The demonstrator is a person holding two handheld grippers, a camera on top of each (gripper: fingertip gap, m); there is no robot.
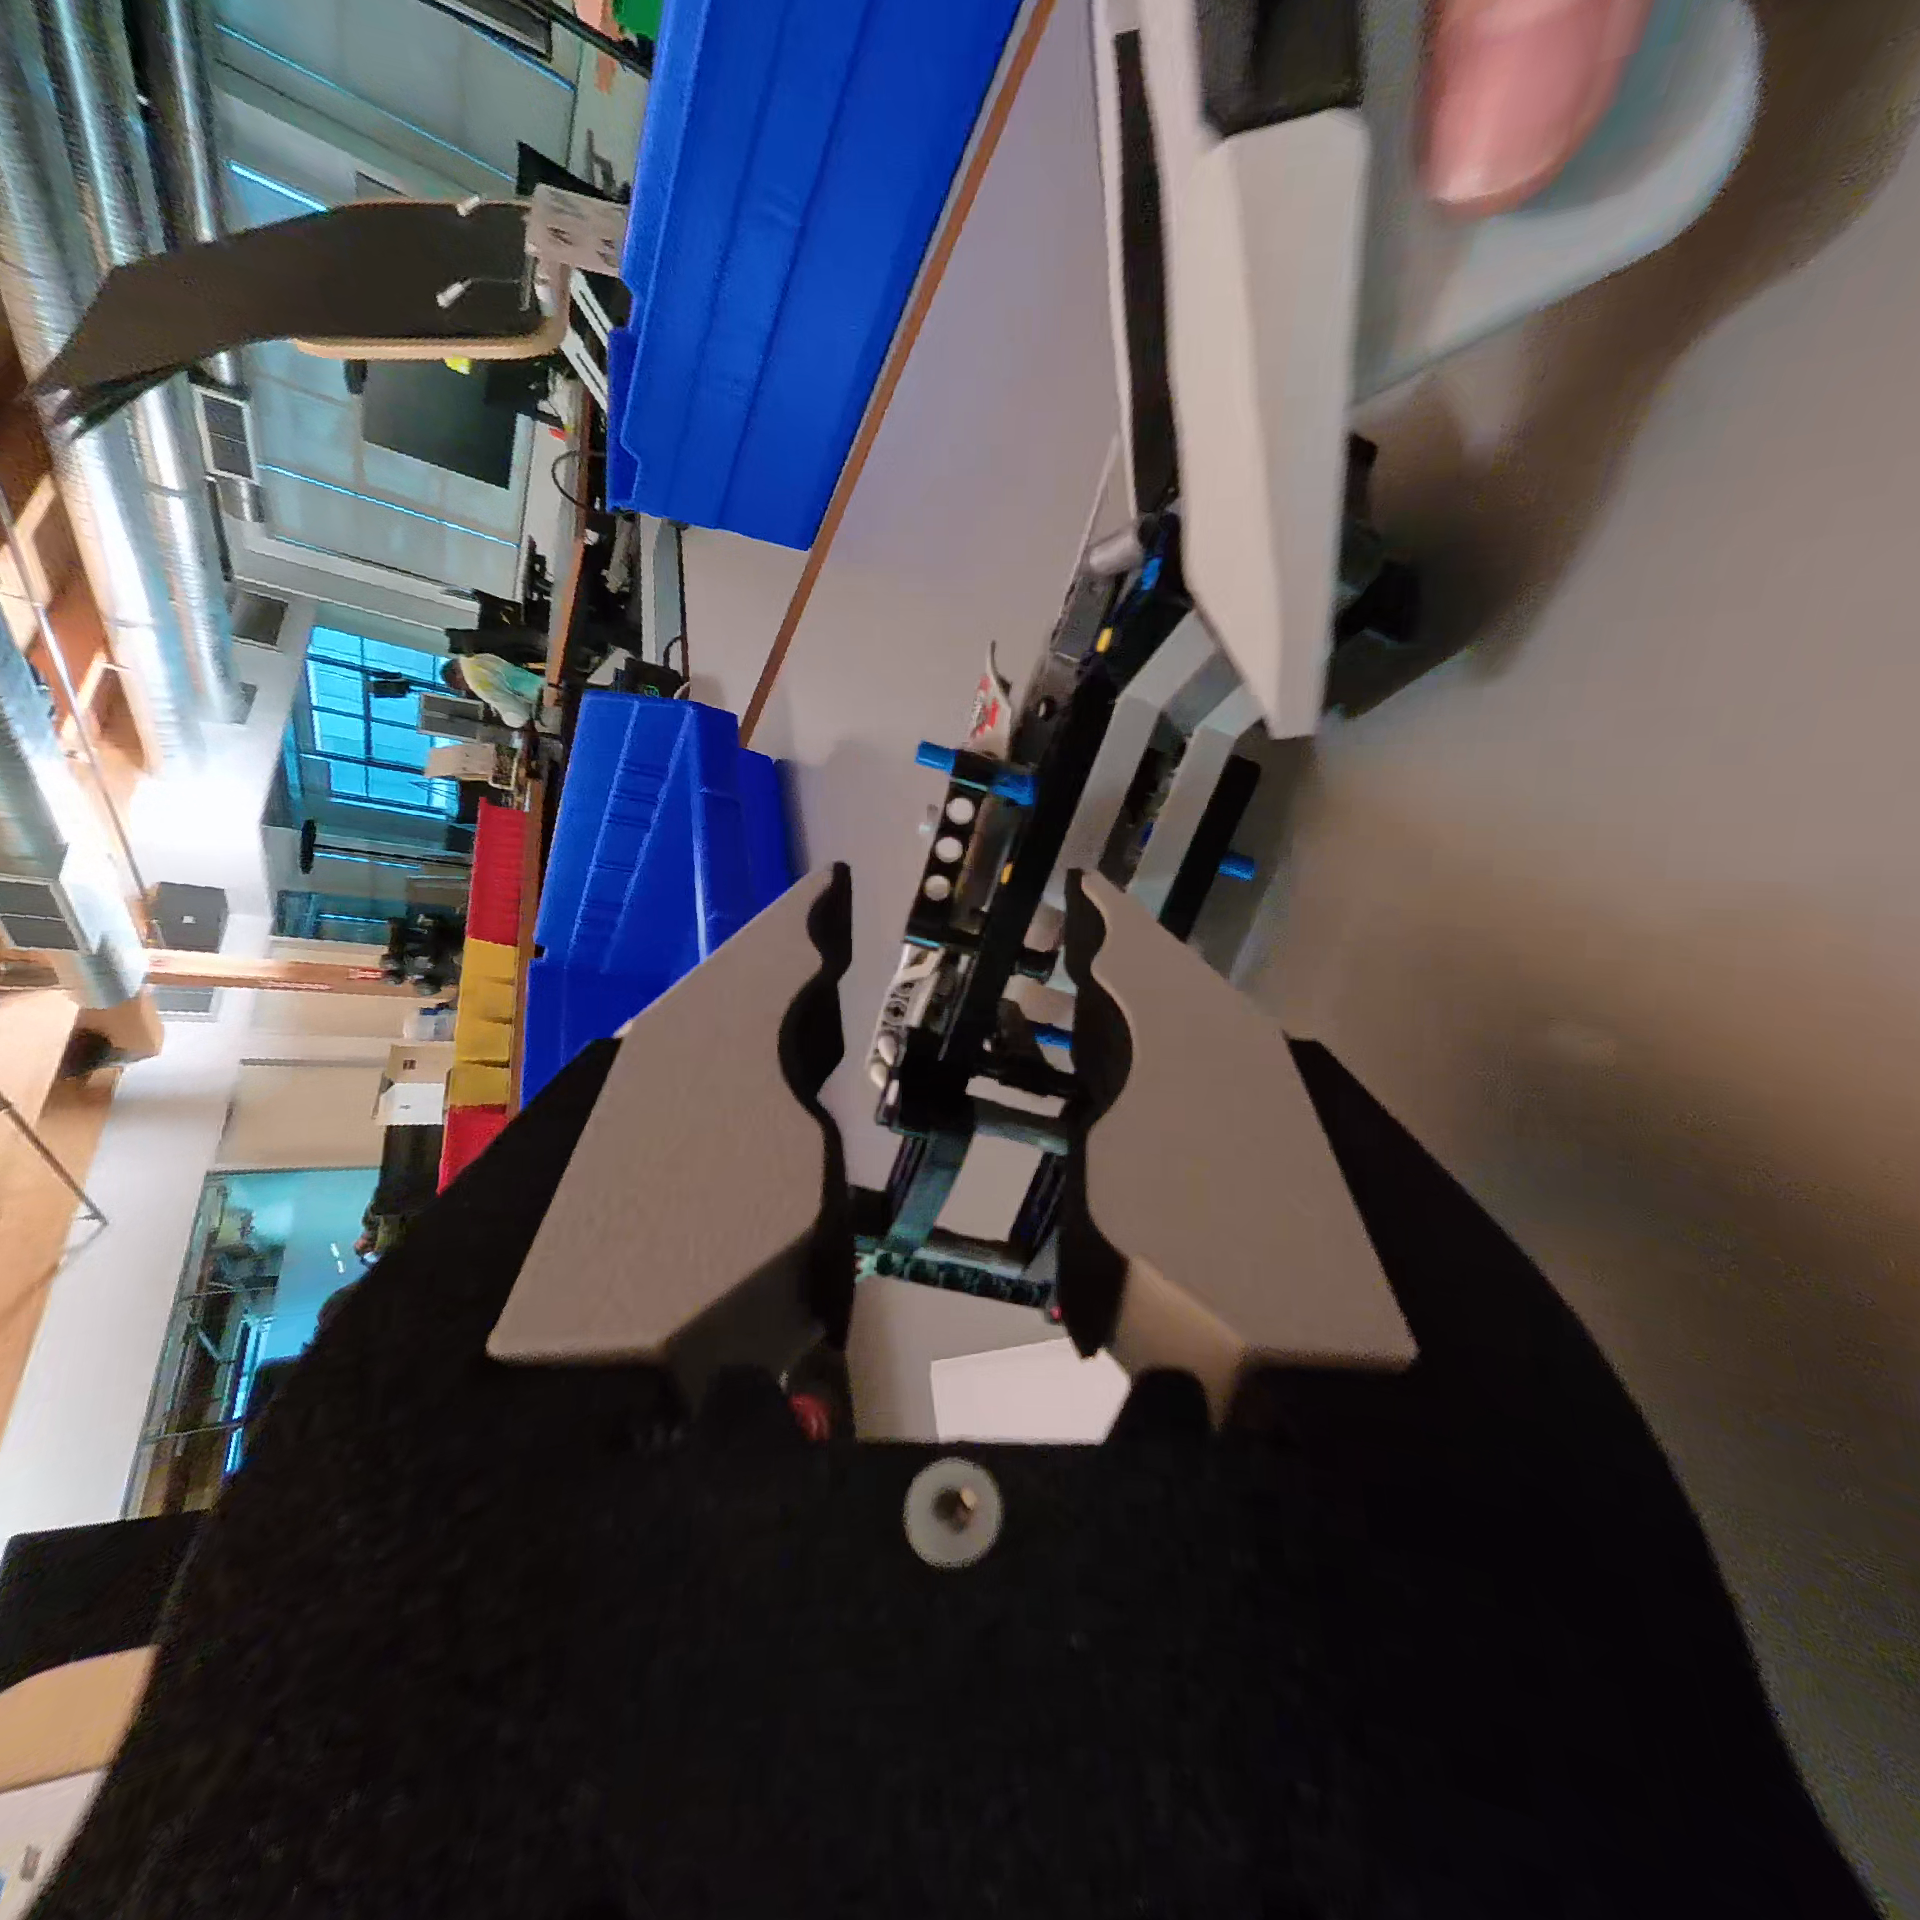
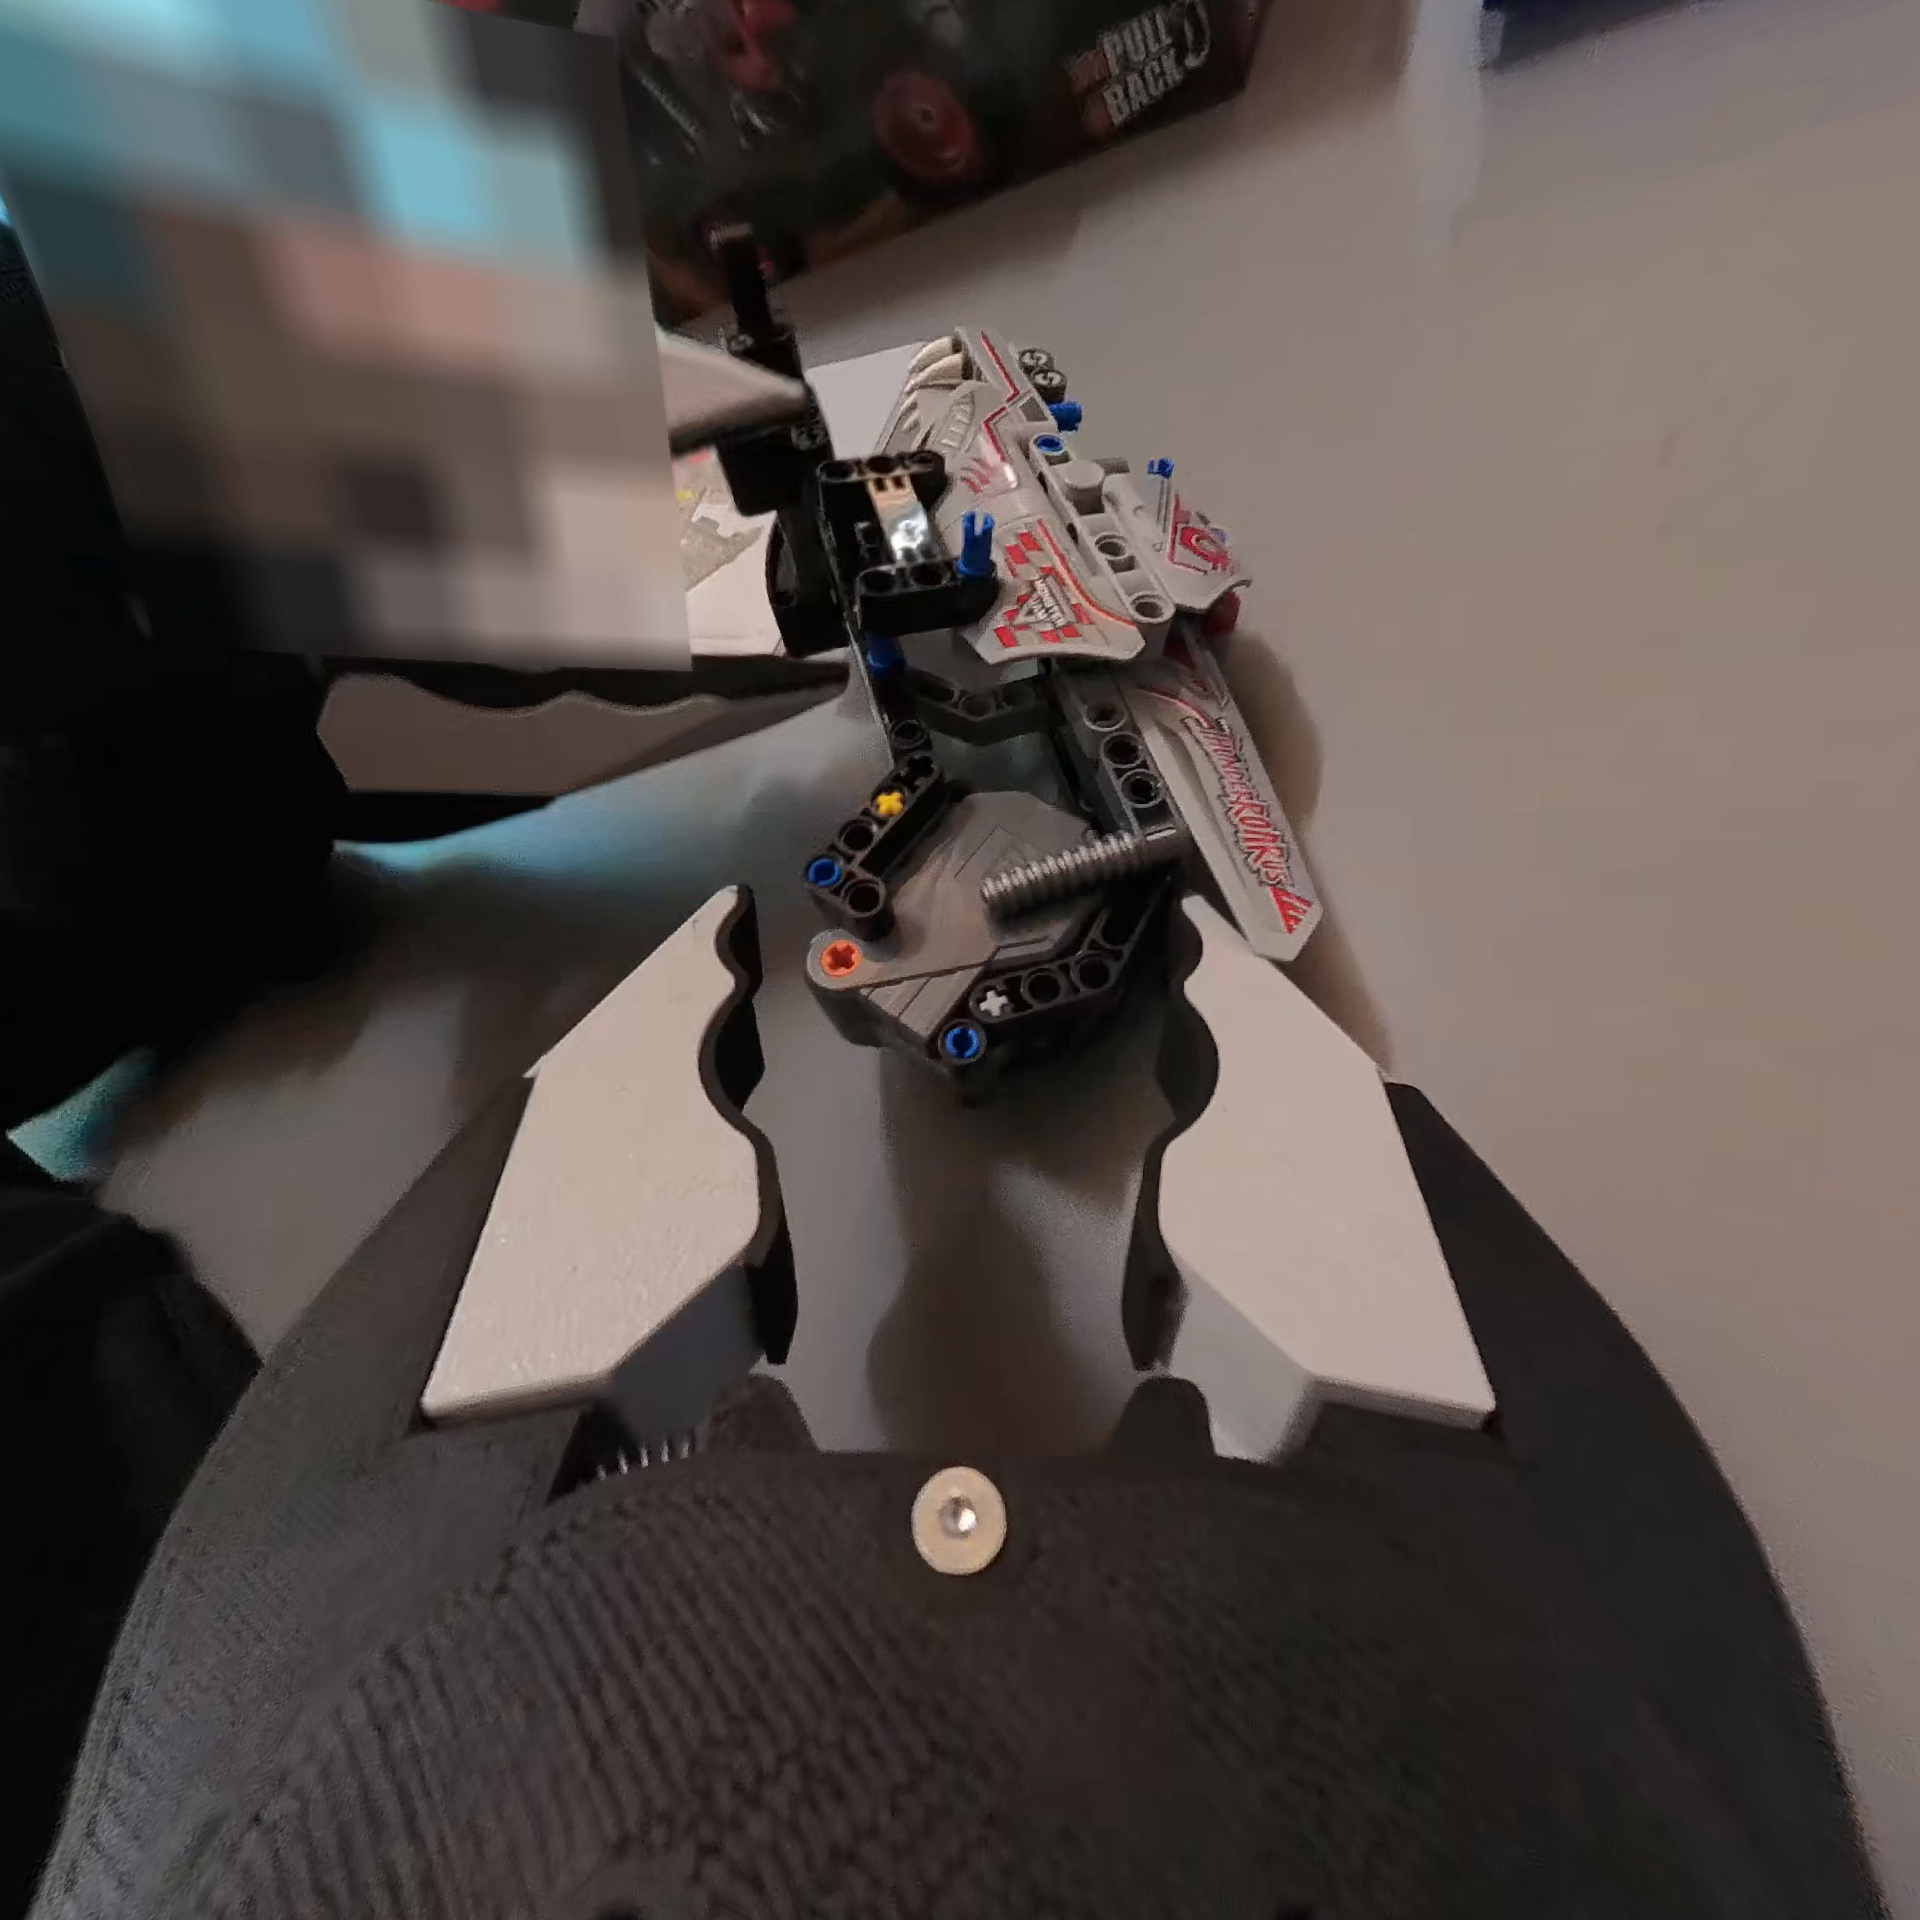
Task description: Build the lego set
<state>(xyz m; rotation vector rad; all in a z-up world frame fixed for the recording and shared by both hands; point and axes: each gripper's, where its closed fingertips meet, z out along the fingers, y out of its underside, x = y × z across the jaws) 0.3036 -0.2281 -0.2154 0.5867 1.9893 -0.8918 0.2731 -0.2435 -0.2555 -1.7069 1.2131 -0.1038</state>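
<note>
The partly built lego model lies on the grey table. It has grey panels with red stickers, black beams, blue pins and a metal spring. My left gripper is shut on the model's black frame. It also shows in the right wrist view, coming in from the left. My right gripper is open, its fingers on either side of the model's near end with the grey motor block. It also shows in the left wrist view, at the far end of the model.
Blue bins stand along the table's far edge. The dark lego box stands behind the model. White paper lies under the model's left side. A hand holds the right gripper.
</note>
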